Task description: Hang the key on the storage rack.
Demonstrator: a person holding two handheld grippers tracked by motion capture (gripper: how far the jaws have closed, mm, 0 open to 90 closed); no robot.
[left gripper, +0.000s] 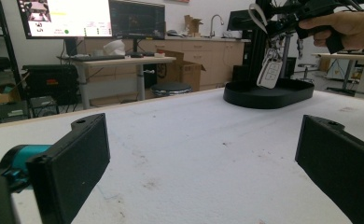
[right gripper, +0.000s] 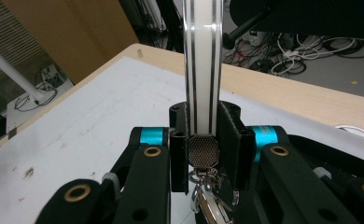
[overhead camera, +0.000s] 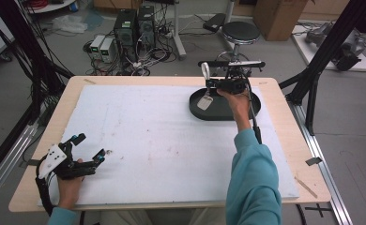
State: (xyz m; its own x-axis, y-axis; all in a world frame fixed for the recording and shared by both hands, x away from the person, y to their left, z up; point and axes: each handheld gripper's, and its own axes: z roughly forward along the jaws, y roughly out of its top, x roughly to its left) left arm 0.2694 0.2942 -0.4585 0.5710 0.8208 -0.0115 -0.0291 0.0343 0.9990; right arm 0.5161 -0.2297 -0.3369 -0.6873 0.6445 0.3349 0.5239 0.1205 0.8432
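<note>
The right gripper (overhead camera: pixel 217 84) has its jaws pressed tight on a white strap (right gripper: pixel 202 70) — the strap sticks up between them. Under the jaws hang a small metal clip (right gripper: pixel 202 150) and a white key fob (overhead camera: pixel 205 102). The fob dangles just over the black tray (overhead camera: pixel 254 108), near the tray's left side, and I cannot tell if it touches the tray yet. It looks like the keys are being moved to or from the tray; which way, I cannot tell. If they are going in, the carrying is nearly done, and lowering and letting go are left.

The left gripper (overhead camera: pixel 93 158) is far from the tray, at the near left corner of the white mat (overhead camera: pixel 157 140). Its jaws are spread wide and hold nothing — it just rests there.

The fob (left gripper: pixel 269 73) has small buttons, but no words on it can be read. A screen (left gripper: pixel 64 17) far behind the tray shows writing too small to make out.
</note>
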